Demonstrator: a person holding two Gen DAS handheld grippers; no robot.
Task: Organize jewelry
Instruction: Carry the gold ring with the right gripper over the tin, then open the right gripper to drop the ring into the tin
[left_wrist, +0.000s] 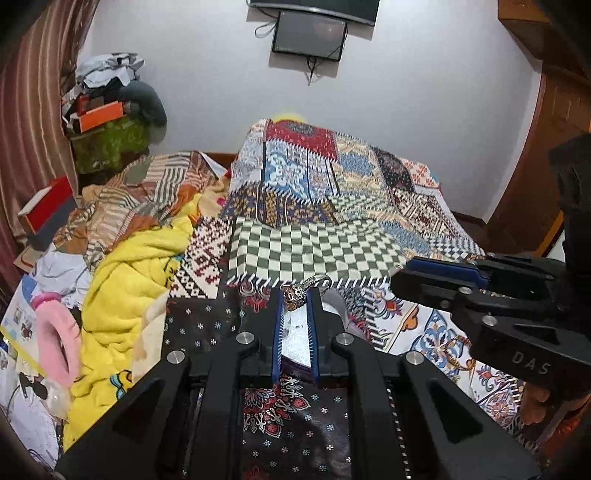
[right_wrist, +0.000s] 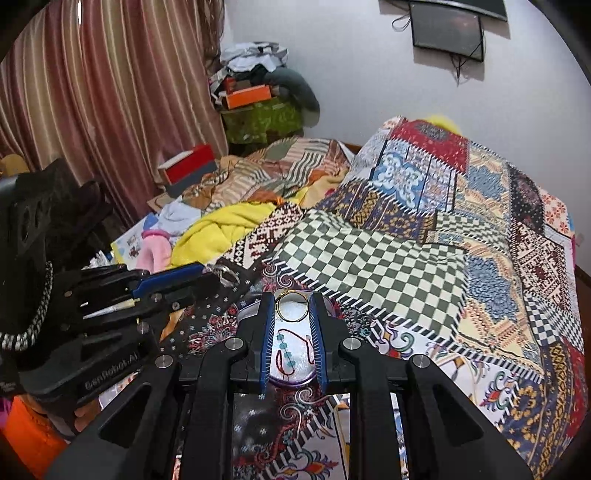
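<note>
My left gripper is shut on a silver ring with a brownish stone, held at the fingertips above a small white dish. My right gripper is shut on a thin gold ring, which spans the gap between its blue pads over the same purple-rimmed dish. In the dish lies a red cord bracelet with turquoise beads. Each view shows the other tool: the right gripper at the right, the left gripper at the left with the silver ring.
The dish sits on a bed covered by a patchwork quilt. A yellow blanket, a pink fuzzy item and papers crowd the left side. Boxes and clothes pile by the striped curtain. A dark screen hangs on the wall.
</note>
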